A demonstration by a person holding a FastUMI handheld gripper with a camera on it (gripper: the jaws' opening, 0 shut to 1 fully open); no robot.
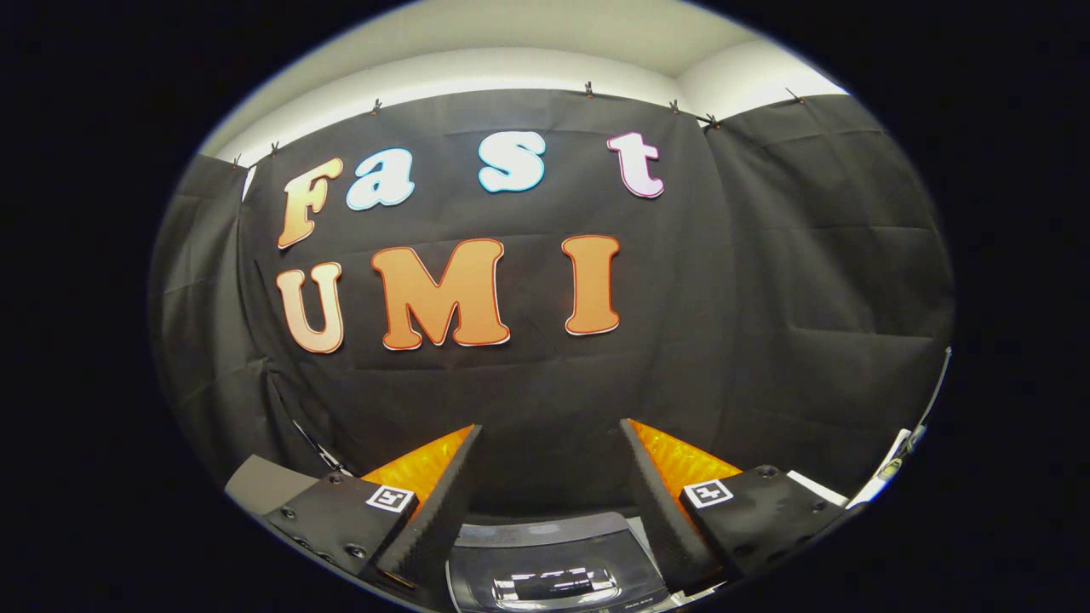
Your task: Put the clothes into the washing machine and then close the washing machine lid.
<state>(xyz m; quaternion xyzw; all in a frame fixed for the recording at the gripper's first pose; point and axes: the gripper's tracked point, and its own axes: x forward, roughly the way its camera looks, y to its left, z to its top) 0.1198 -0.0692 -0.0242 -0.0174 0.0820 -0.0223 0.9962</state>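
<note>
- Our gripper (549, 477) hangs with fingers (443, 502) spread wide, holding nothing.
- The washing machine (553, 566) sits just below them, its glossy lid apparently down.
- We see no clothes; progress is unclear.

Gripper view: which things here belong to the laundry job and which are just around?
For the job:
- washing machine, its dark glossy top below and between the fingers
- gripper, open, holding nothing

Just around:
- black cloth wall
- grey surface beside the machine
</note>
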